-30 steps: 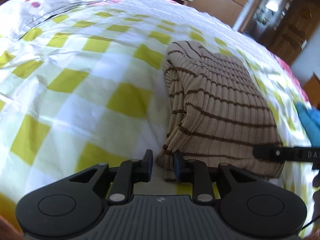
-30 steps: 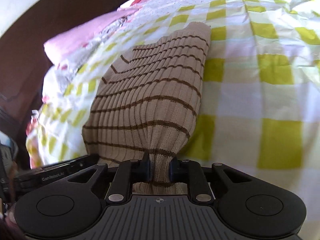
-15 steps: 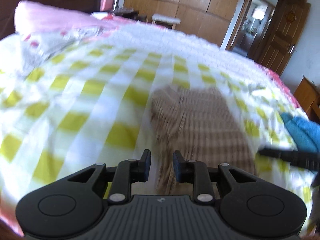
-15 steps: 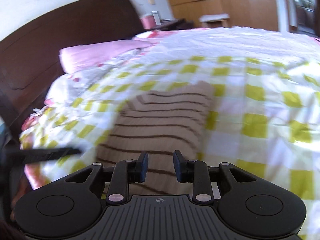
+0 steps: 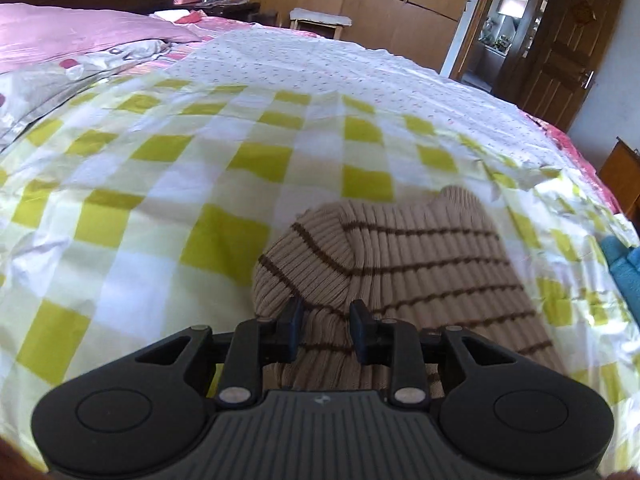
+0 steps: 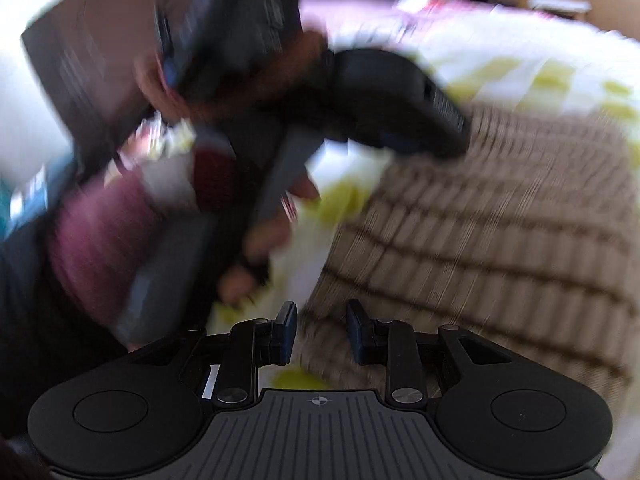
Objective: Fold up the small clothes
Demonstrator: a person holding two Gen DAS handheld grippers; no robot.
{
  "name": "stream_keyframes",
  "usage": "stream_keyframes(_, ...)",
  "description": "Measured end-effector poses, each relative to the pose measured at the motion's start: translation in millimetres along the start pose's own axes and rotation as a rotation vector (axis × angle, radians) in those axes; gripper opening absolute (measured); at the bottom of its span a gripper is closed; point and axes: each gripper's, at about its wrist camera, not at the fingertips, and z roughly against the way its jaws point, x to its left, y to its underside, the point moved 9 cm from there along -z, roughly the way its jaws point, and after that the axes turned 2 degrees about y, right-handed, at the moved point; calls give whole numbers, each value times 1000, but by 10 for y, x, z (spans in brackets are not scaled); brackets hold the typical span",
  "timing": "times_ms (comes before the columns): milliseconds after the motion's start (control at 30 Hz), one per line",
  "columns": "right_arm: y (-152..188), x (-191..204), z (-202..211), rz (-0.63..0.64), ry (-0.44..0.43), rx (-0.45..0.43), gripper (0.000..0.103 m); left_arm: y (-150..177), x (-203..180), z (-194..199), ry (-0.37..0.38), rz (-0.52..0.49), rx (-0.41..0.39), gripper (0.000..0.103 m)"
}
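Yellow-checked bedspread (image 5: 168,216) filling frame. Folded beige striped sweater (image 5: 420,264) at 5 o'clock on it, blue cloth (image 5: 620,264) at 3. Left gripper (image 5: 325,330) jaws parted, over sweater's near edge, gripping nothing. Right gripper (image 6: 320,330) also parted, empty; that view motion-blurred.

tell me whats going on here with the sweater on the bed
A person with a gripper in each hand is folding a striped sweater on a checked bedspread. The sweater lies folded, with a rolled edge on its left side. The left gripper hangs open just over that near edge, gripping nothing. The right gripper is open too, over the sweater's near corner; its view is blurred, so contact cannot be judged. A blue cloth lies at the right edge.
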Motion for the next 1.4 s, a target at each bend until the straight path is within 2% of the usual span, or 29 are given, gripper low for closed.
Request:
stream_keyframes(67, 68, 46, 31, 49, -8, -12, 27, 76, 55, 76, -18, -21, -4, 36)
stream_keyframes(167, 51, 79, 185, 54, 3, -21, 25, 97, 103, 158, -22, 1, 1, 36)
stream_keyframes(233, 37, 141, 350, 151, 59, -85, 28, 61, 90, 247, -2, 14, -15, 36)
stream_keyframes(300, 83, 253, 441, 271, 102, -113, 28, 25, 84, 317, 8, 22, -30, 36)
stream_keyframes(400, 217, 388, 389, 361, 112, -78, 31, 17, 99, 348, -6, 17, -29, 36)
stream_keyframes(533, 308, 405, 290, 448, 202, -65, 31, 63, 110, 375, -9, 4, -22, 36)
stream_keyframes(733, 364, 437, 182, 547, 267, -63, 31, 50, 97, 397, -9, -10, -25, 36)
stream_keyframes(900, 283, 525, 97, 523, 281, -81, 30, -16, 96, 426, -9, -15, -38, 36)
stream_keyframes(1000, 283, 524, 39, 562, 310, -78, 29, -61, 119, 445, -17, -16, -45, 36)
stream_keyframes(1033, 292, 518, 17, 560, 312, -74, 25, -72, 126, 449, -19, -15, -46, 36)
stream_keyframes(1067, 295, 516, 12, 547, 300, -69, 14, -85, 129, 457, -20, -16, -48, 36)
stream_keyframes(1133, 277, 525, 44, 517, 277, -63, 6, -122, 129, 483, -18, -14, -60, 36)
stream_keyframes(1300, 233, 661, 400, 532, 232, -127, 4, -284, -46, 577, 55, 4, -117, 36)
stream_keyframes(1400, 282, 692, 484, 550, 206, -123, 4, -267, -150, 460, 32, -38, -108, 36)
